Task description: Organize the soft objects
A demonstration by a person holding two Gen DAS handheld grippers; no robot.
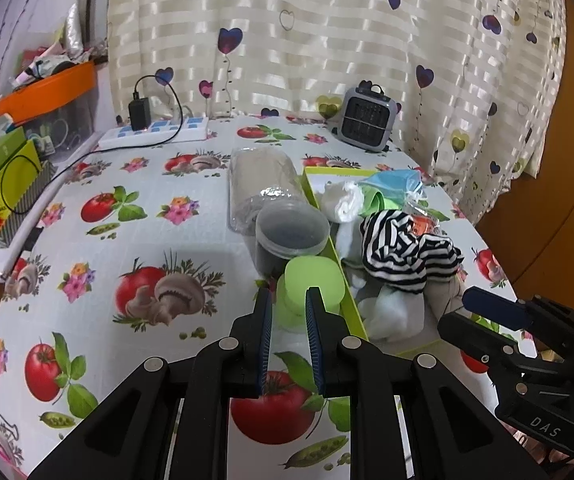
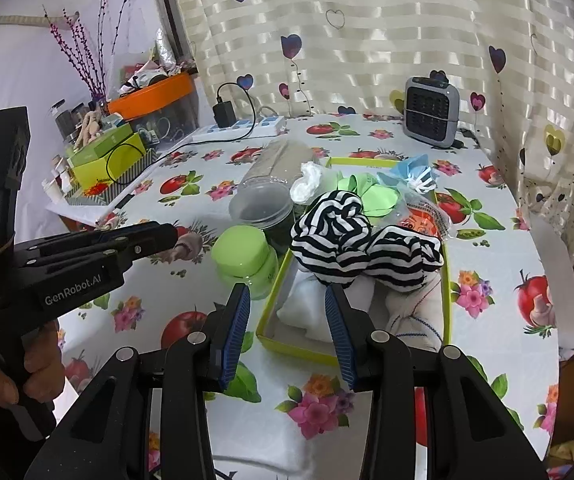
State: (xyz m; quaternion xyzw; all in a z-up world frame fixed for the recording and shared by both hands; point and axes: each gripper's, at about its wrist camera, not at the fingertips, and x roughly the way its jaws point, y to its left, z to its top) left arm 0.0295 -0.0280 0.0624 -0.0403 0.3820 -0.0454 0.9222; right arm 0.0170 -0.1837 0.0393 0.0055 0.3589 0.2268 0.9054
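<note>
Striped cloth [image 2: 363,240] heaped on white socks [image 2: 319,312] inside the green tray [image 2: 447,280], beside the green jar [image 2: 243,260] on the tabletop [image 1: 127,272]. Right gripper [image 2: 287,300] released, jaws spread before the tray's near end; left gripper [image 1: 289,300] released, jaws narrowly parted, empty, near the jar. The cloth looks light, limp and compressible; pinching a raised fold at its crest should serve best

A home: heart-print curtain [image 1: 327,40], vegetable-print tablecloth [image 1: 127,240], cluttered orange tub [image 2: 155,92].
</note>
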